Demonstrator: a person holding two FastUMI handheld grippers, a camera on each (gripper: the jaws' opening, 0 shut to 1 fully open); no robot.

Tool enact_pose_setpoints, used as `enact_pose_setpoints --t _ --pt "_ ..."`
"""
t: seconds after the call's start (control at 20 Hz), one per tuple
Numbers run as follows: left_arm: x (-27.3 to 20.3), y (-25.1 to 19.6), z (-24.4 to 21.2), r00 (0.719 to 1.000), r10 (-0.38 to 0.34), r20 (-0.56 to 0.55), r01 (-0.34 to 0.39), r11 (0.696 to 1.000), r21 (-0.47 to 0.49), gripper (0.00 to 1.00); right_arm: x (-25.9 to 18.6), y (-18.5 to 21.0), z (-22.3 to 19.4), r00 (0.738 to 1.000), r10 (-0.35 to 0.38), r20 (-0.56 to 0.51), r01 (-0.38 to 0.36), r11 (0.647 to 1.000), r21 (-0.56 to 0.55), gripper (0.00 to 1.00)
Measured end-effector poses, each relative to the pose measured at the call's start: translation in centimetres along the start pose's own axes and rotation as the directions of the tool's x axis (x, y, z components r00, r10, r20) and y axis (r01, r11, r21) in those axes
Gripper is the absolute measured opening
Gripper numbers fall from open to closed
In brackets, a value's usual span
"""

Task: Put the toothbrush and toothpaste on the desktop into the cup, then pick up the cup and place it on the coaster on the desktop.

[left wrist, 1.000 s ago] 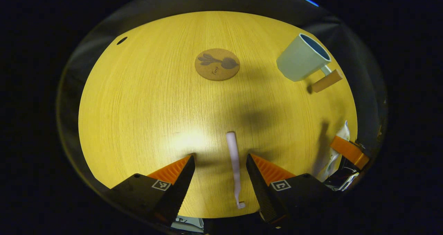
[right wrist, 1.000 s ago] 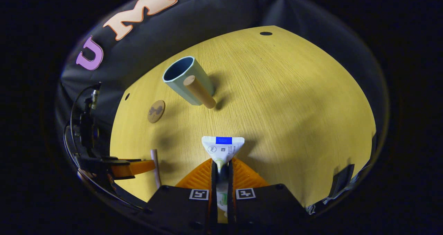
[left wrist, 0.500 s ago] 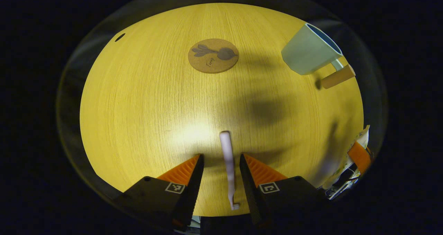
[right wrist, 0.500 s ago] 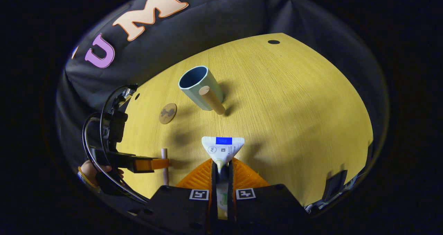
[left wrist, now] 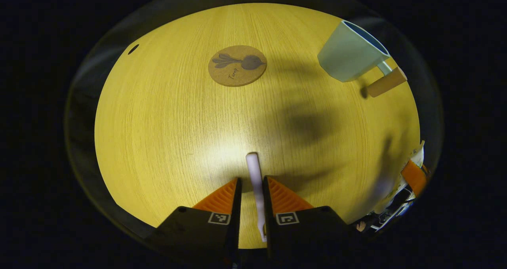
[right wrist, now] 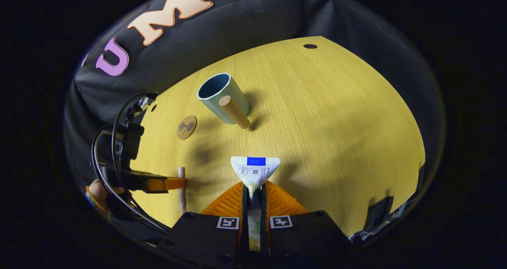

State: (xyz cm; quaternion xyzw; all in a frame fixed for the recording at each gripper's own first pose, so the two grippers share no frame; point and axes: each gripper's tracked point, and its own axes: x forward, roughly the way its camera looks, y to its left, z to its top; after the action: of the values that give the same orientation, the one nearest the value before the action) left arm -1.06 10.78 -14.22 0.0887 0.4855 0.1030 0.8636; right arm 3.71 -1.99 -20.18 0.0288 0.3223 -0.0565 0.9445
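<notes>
A pale toothbrush (left wrist: 253, 164) lies flat on the yellow wooden table, its handle running back between my left gripper's fingers. The left gripper (left wrist: 252, 178) is open only narrowly: one finger touches the brush and a sliver of wood shows on the other side. From the right gripper view the left gripper (right wrist: 170, 184) reaches across the toothbrush (right wrist: 181, 173). My right gripper (right wrist: 253, 193) is shut on a white toothpaste tube (right wrist: 255, 168), held above the table. The pale green cup (left wrist: 348, 55) (right wrist: 220, 94) stands upright and empty, with a wooden handle (right wrist: 234, 112). A round cork coaster (left wrist: 237, 65) (right wrist: 187, 127) lies apart from it.
The right gripper (left wrist: 412, 174) with the tube shows at the table's right edge in the left gripper view. A hand (right wrist: 97, 189) holds the left gripper, with a cable looping above it. A small hole (left wrist: 133, 49) (right wrist: 309, 46) marks a far table corner. The booth's black cloth wall rises behind.
My left gripper's fingers have narrowed steadily around the toothbrush handle. The right gripper keeps the toothpaste tube and has shifted only slightly.
</notes>
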Motion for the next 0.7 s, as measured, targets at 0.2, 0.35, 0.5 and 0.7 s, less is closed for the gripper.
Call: enact_pose_setpoints --t 0.2,0.35,0.5,0.7 --pt "0.0 -0.2 -0.1 1.000 0.003 -0.004 -0.003 1.000 -0.004 0.06 0.1 0.2 0.0 1.000 0.015 0.004 -0.015 1.000 -0.007 0.14" --pt "-0.1 0.0 0.0 1.000 -0.012 0.004 0.012 1.000 0.012 0.04 0.1 0.4 0.4 1.000 0.018 0.015 -0.018 1.000 0.011 0.14" --pt "-0.2 0.0 0.4 0.997 -0.037 0.066 0.037 0.999 0.006 0.03 0.2 0.7 1.3 0.998 0.027 0.052 -0.029 0.999 0.033 0.14" --pt "-0.4 -0.6 0.9 0.981 -0.113 0.158 0.124 0.991 -0.058 0.00 -0.1 1.8 2.9 0.990 0.078 0.120 -0.083 0.996 0.034 0.14"
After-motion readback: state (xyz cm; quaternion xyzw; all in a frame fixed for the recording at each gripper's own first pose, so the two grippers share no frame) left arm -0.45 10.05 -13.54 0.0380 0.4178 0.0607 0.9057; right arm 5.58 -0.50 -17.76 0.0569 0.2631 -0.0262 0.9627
